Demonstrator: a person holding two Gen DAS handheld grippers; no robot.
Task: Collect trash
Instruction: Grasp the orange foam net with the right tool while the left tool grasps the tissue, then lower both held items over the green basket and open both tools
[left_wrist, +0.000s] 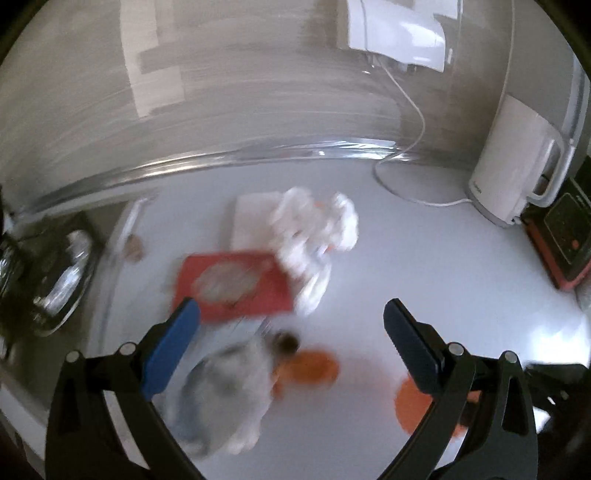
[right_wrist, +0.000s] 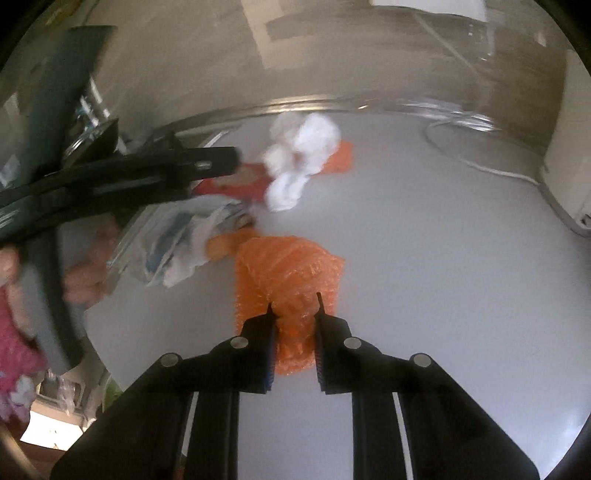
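- Our right tool (right_wrist: 294, 308) pinches the crumpled orange bubble wrap (right_wrist: 291, 273) on the white worktop (right_wrist: 424, 258).
- Our left tool (left_wrist: 291, 321) gapes wide, empty.
- Crumpled white tissue (right_wrist: 301, 155) and red flat packet (left_wrist: 236, 284) remain uncollected.

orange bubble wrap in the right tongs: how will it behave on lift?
Orange bubble wrap bunches between the right tongs, so probably soft and compressible. It looks thin and airy, likely very light. The loose part beyond the tips may droop or unfold.

Your right gripper (right_wrist: 294, 304) pinches the orange bubble wrap (right_wrist: 288, 273), with the white crumpled tissue (right_wrist: 301, 155) well ahead of it.
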